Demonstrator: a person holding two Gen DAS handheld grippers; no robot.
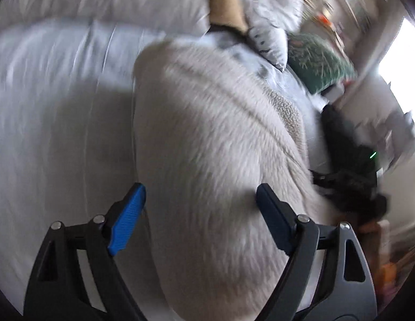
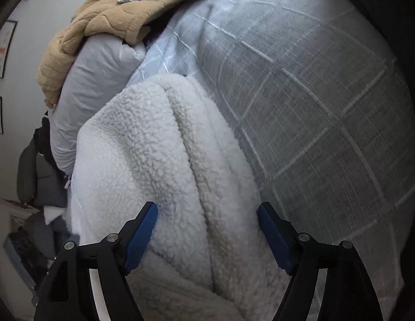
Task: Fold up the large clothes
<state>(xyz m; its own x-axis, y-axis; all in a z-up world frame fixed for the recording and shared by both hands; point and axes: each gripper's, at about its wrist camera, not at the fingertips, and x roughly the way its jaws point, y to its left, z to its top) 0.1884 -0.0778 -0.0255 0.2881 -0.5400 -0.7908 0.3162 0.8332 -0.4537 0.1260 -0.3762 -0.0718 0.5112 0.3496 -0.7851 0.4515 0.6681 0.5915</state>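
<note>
A cream-white fleece garment lies on the bed, folded into a thick bundle with a seam running along it. It fills the lower middle of the right wrist view too. My left gripper is open, its fingers spread just above the fleece with nothing between them. My right gripper is open too, fingers wide apart over the fleece beside its seam. The right gripper's black body shows at the garment's right edge in the left wrist view. The left view is blurred.
The bed has a light grey-blue checked cover and a white sheet. A tan plush blanket, a white pillow and a patterned pillow lie at its head. A green cushion and cluttered shelves stand past the bed.
</note>
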